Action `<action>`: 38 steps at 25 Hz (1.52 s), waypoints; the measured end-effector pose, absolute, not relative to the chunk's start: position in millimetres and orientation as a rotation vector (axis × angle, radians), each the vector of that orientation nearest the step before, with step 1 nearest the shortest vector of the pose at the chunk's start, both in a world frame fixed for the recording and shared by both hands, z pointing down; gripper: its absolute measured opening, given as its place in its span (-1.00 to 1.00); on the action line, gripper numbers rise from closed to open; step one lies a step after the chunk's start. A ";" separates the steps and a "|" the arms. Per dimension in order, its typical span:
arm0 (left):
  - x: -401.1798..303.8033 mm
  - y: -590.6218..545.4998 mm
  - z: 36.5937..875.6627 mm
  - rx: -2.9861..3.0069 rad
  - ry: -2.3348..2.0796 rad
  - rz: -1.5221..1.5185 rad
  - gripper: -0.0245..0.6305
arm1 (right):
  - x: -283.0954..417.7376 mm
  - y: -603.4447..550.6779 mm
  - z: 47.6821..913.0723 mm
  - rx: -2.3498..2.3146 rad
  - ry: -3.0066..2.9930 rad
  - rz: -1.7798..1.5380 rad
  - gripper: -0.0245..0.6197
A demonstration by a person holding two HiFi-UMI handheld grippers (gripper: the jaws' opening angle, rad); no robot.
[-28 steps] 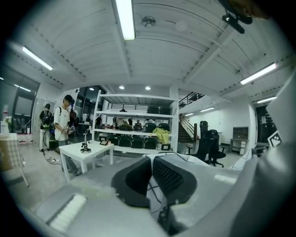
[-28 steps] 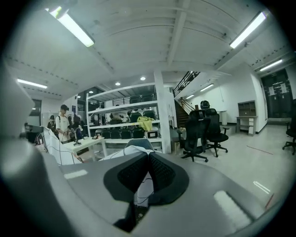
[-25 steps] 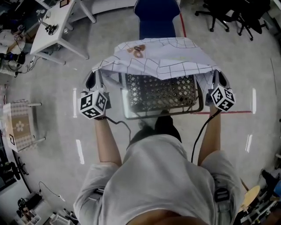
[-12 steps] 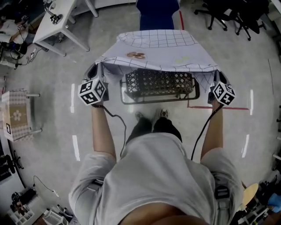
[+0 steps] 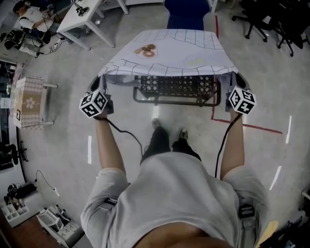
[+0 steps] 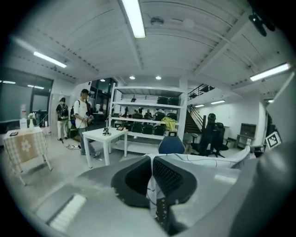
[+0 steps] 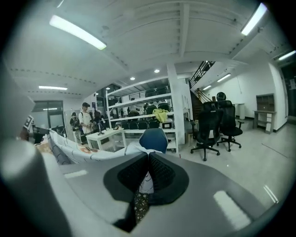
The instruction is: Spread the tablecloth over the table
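Note:
The tablecloth [image 5: 169, 53], white with thin grid lines and a brown print, lies stretched over the table [image 5: 177, 88], whose black lattice top shows only along its near edge. My left gripper [image 5: 101, 81] is shut on the cloth's near left corner, and my right gripper [image 5: 236, 80] is shut on the near right corner. In the left gripper view the left gripper [image 6: 150, 178] pinches a fold of the tablecloth [image 6: 203, 159], which runs off to the right. In the right gripper view the right gripper [image 7: 147, 175] clamps the tablecloth [image 7: 78, 152], which runs off to the left.
A blue chair [image 5: 186, 13] stands beyond the table. A white desk [image 5: 85, 14] is at the far left and a small table with a patterned cover [image 5: 31, 101] at the left. Black office chairs [image 5: 276, 24] stand at the far right. Red tape [image 5: 247, 126] marks the floor. People [image 6: 82, 115] stand by the shelves.
The cloth was rumpled with most of the lattice top bare; now it is pulled flat and covers nearly all of it. Both grippers moved forward with their corners, the left one farther.

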State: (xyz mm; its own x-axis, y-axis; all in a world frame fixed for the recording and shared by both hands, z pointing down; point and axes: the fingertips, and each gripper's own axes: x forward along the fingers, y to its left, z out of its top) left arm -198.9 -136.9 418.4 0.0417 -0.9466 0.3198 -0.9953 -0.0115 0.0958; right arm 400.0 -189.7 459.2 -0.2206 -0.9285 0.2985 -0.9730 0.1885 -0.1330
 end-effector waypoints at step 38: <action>-204.1 77.1 581.2 2.034 -1.765 0.515 -0.84 | 381.3 45.8 589.3 1.851 -2.101 0.625 -0.88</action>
